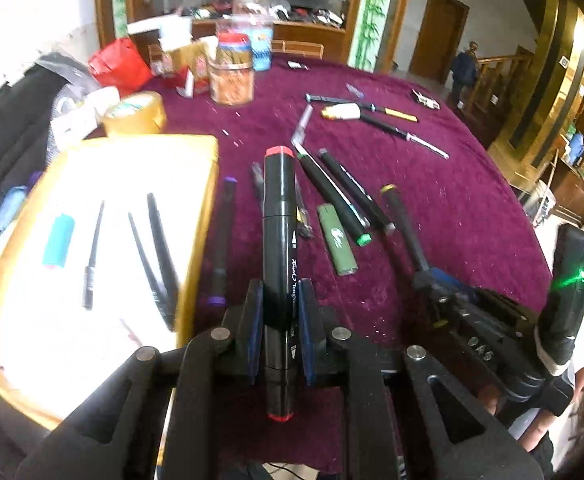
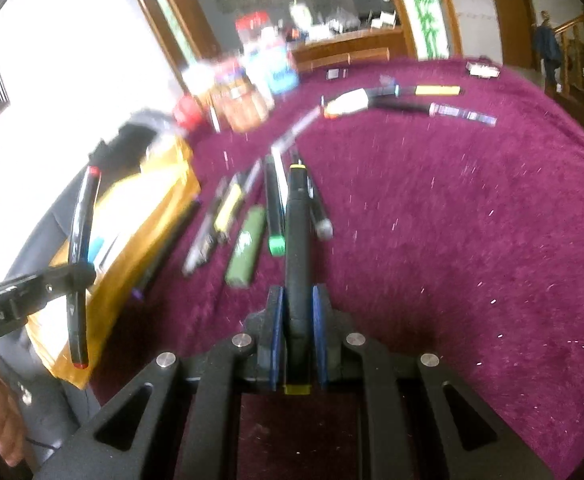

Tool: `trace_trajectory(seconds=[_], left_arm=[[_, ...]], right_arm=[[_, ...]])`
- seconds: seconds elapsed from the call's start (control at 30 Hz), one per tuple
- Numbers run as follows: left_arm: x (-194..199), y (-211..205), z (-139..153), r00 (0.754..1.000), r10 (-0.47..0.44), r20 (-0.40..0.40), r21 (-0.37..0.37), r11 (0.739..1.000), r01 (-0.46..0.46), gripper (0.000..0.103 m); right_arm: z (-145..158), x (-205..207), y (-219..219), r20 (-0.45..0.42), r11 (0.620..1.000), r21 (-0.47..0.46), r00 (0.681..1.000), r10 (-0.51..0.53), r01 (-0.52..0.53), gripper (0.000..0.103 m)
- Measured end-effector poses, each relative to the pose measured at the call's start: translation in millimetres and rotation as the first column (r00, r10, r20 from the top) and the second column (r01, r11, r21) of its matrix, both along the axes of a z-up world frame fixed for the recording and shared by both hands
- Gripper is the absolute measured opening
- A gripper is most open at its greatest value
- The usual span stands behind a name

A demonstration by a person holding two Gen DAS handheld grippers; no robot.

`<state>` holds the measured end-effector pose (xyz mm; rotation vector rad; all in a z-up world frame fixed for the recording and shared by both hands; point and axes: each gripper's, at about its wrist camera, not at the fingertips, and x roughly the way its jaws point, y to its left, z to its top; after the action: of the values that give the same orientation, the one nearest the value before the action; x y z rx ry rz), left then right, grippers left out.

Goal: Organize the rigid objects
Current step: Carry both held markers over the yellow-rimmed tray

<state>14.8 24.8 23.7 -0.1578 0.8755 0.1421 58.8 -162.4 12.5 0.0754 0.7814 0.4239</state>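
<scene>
We logged the left gripper clamped on a red-capped marker, pads pressed to both sides of its black barrel, the marker lifted clear of the counter and pointing away from the camera. The right gripper was clamped likewise on a yellow-capped marker, one yellow end behind the pads, the other ahead.

On the purple cloth between the two grippers lay, close together and roughly side by side: a purple-capped marker, a green lighter, a green-capped marker and a grey-capped marker.

Toward the far edge we noted a group of pens, among them a white-and-orange piece and a pen with a yellow end.

At the left edge stood a yellow tray with a white floor. In it: a teal lighter, a thin black pen and black tweezers.

Behind the tray, at the far left corner, we recorded a tape roll, a red bag and several jars.

The right-wrist view was blurred; small lettering could not be read.
</scene>
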Motion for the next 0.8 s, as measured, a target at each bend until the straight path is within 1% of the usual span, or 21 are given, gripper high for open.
trace_trajectory(seconds=[0.1, 0.2, 0.27, 0.33, 0.4, 0.47, 0.53, 0.57, 0.63, 0.7, 0.8], left_arm=[[-9, 5, 9, 1.0, 0.019, 0.023, 0.04, 0.999, -0.02, 0.013], [-16, 13, 13, 0.998, 0.037, 0.043, 0.056, 0.998, -0.039, 0.014], [-19, 20, 13, 0.997, 0.055, 0.048, 0.064, 0.996, -0.058, 0.014], [-23, 34, 15, 0.997, 0.065, 0.038, 0.029, 0.997, -0.066, 0.014], [-31, 55, 19, 0.995, 0.09, 0.036, -0.023, 0.996, -0.089, 0.014], [-39, 81, 22, 0.993, 0.114, 0.036, -0.089, 0.99, -0.111, 0.014], [-42, 112, 24, 0.988, 0.148, 0.034, -0.158, 0.977, -0.141, 0.014], [-43, 123, 23, 0.986, 0.166, 0.03, -0.167, 0.973, -0.159, 0.014], [-42, 145, 21, 0.976, 0.215, 0.022, -0.162, 0.965, -0.209, 0.014], [-35, 165, 15, 0.974, 0.229, 0.006, -0.173, 0.959, -0.224, 0.014], [-18, 184, 2, 0.973, 0.228, -0.028, -0.19, 0.955, -0.229, 0.014]], right_arm=[[10, -8, 6, 0.014, 0.998, 0.058, 1.0, 0.01, -0.011, 0.013], [17, -16, 28, 0.022, 0.996, 0.063, 0.998, 0.065, -0.067, 0.013], [19, -19, 42, 0.011, 0.992, 0.071, 0.995, 0.101, -0.101, 0.013], [22, -21, 57, -0.005, 0.984, 0.099, 0.989, 0.149, -0.148, 0.013], [24, -22, 74, -0.023, 0.973, 0.124, 0.98, 0.197, -0.193, 0.013], [24, -24, 94, -0.037, 0.961, 0.138, 0.969, 0.245, -0.238, 0.013], [22, -23, 117, -0.055, 0.95, 0.138, 0.956, 0.288, -0.278, 0.013], [20, -22, 126, -0.066, 0.947, 0.138, 0.951, 0.302, -0.291, 0.013], [16, -19, 148, -0.089, 0.937, 0.142, 0.939, 0.332, -0.318, 0.013], [11, -12, 171, -0.123, 0.931, 0.144, 0.927, 0.354, -0.336, 0.013], [3, -2, 200, -0.133, 0.923, 0.116, 0.915, 0.38, -0.367, 0.013]])
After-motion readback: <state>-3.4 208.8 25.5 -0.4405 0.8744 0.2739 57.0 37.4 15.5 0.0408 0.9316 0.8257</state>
